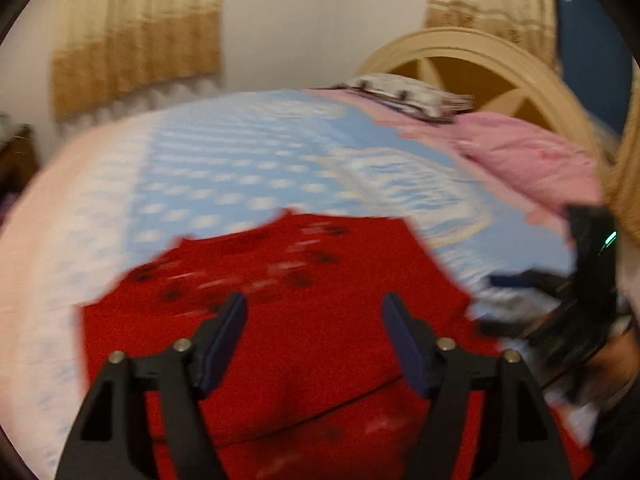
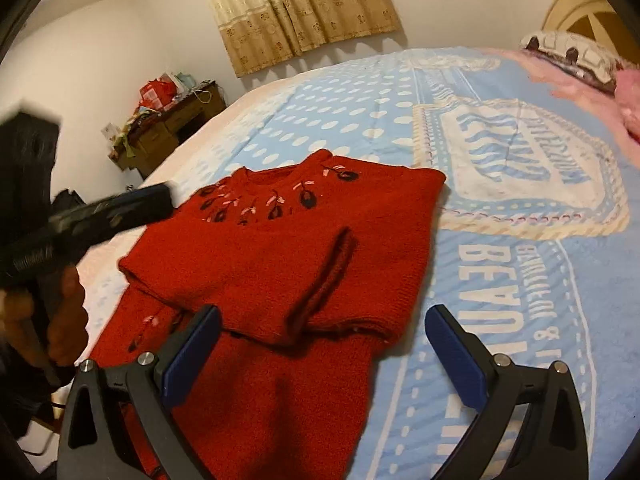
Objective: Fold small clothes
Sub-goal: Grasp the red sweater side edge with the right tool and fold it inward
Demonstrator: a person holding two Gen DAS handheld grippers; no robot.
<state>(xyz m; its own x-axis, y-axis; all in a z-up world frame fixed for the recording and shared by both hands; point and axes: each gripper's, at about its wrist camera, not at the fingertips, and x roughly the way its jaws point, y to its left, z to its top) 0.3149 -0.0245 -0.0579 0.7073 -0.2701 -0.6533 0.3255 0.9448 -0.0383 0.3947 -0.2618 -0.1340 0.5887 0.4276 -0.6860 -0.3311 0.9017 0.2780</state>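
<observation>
A red knitted sweater (image 2: 280,248) with dark and pink embroidery at the neck lies on the bed, its sleeve folded across the body. My left gripper (image 1: 314,304) hovers open just above the sweater (image 1: 280,340), nothing between its blue pads; that view is motion-blurred. My right gripper (image 2: 323,314) is also open, low over the sweater's folded near edge, with its right finger over the bedspread. A person's hand (image 2: 66,312) holds the left tool at the left of the right wrist view.
A light blue printed bedspread (image 2: 500,280) covers the bed. A pink blanket (image 1: 520,152) and a patterned pillow (image 1: 400,92) lie by the arched headboard (image 1: 480,48). A cluttered wooden desk (image 2: 172,120) stands beyond the bed's far left side, under curtains (image 2: 296,8).
</observation>
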